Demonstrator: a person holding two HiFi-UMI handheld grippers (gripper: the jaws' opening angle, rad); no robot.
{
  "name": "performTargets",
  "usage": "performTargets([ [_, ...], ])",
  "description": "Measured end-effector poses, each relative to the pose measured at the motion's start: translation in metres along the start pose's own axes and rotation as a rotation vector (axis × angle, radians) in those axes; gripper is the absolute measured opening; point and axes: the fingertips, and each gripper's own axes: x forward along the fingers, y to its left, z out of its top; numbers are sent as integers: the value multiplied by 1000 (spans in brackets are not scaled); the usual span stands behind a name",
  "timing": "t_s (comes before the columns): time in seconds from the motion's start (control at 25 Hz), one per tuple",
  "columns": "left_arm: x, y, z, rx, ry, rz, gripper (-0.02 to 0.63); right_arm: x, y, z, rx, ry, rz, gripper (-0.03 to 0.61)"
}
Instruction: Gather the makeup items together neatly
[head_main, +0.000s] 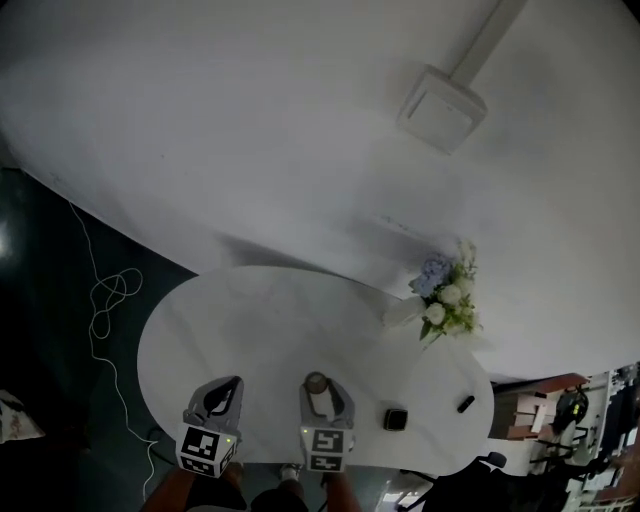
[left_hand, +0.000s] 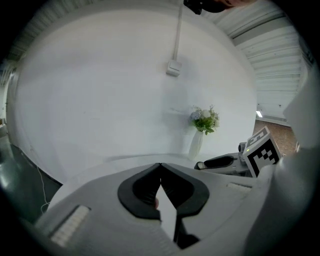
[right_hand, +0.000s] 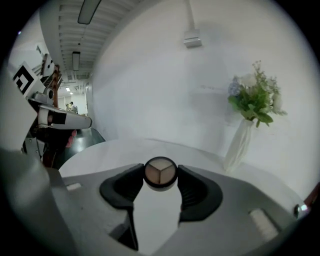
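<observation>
My right gripper (head_main: 318, 388) hangs over the near edge of the white oval table (head_main: 260, 320), shut on a round compact (head_main: 317, 383). In the right gripper view the compact (right_hand: 160, 173) shows three beige and brown shades, and both pads press its rim. My left gripper (head_main: 228, 388) is beside it to the left, and its tips meet in the left gripper view (left_hand: 160, 169). A small pinkish speck shows low between its pads; I cannot tell what it is. A black square case (head_main: 396, 419) and a small dark stick (head_main: 466, 404) lie on the table to the right.
A white vase (head_main: 405, 312) of flowers (head_main: 447, 295) stands at the table's far right, against the white wall. A white cord (head_main: 110, 295) loops on the dark floor to the left. Furniture crowds the lower right corner.
</observation>
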Motion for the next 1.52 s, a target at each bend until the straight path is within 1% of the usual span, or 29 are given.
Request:
performTargets([
  [0.2, 22, -48, -3, 30, 18, -80, 11, -27, -44, -25, 44, 10, -78, 215],
  [0.44, 45, -106, -10, 66, 41, -173, 11, -60, -91, -65, 105, 44, -167, 215],
  [0.6, 55, -140, -19, 89, 65, -225, 11, -80, -114, -94, 142, 69, -212, 215],
  [0.76, 62, -166, -31, 104, 88, -258, 11, -92, -129, -119, 179, 88, -234, 215],
  [1.04, 67, -185, -57, 116, 139, -275, 11, -93, -138, -152, 214, 114, -239, 215],
  [1.28, 73, -187, -76, 119, 175, -272, 11, -78, -137, -173, 229, 129, -218, 215],
  [1.52, 75, -183, -87, 118, 201, -260, 11, -64, -131, -185, 228, 152, -198, 215],
])
